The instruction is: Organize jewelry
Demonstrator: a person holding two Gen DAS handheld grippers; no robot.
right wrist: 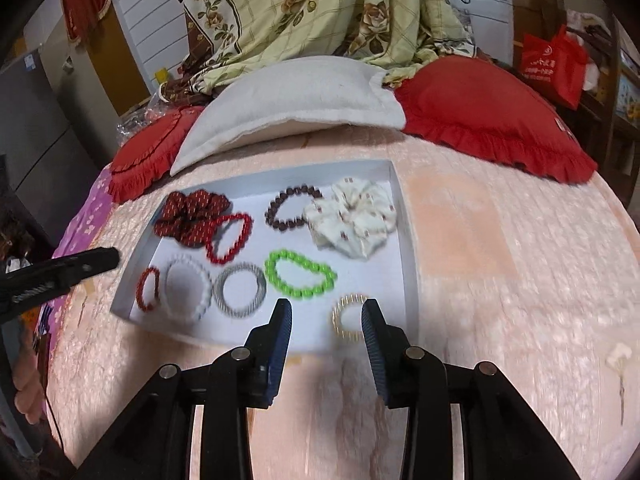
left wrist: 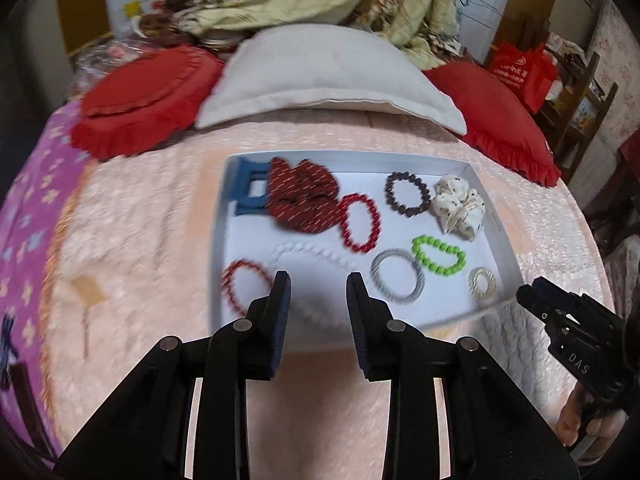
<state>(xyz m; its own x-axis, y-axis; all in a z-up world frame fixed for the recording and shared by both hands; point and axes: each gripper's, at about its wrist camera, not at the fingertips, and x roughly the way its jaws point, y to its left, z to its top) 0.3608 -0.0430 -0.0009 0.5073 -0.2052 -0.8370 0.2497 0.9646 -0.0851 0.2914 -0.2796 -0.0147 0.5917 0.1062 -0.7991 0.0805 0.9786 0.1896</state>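
A shallow white tray (left wrist: 496,216) (right wrist: 408,240) lies on the pink bedspread. It holds a red scrunchie (left wrist: 302,196) (right wrist: 192,210), a white scrunchie (left wrist: 458,204) (right wrist: 352,216), a red bead bracelet (left wrist: 360,222) (right wrist: 230,236), a dark bead bracelet (left wrist: 408,194) (right wrist: 290,208), a green bead bracelet (left wrist: 438,256) (right wrist: 300,274), a silver coil ring (left wrist: 398,274) (right wrist: 240,290), a gold coil ring (left wrist: 482,282) (right wrist: 348,316), a white bead bracelet (left wrist: 316,258) (right wrist: 188,286), a small red bracelet (left wrist: 244,286) (right wrist: 146,290) and a blue clip (left wrist: 250,192). My left gripper (left wrist: 319,280) is open over the tray's near edge. My right gripper (right wrist: 326,308) is open beside the gold ring.
A white pillow (left wrist: 332,76) (right wrist: 292,100) and red frilled cushions (left wrist: 144,100) (right wrist: 488,116) lie behind the tray. A floral quilt (right wrist: 320,12) is heaped at the back. A purple sheet (left wrist: 24,220) borders the left. A small white flower pin (right wrist: 618,360) lies at the right.
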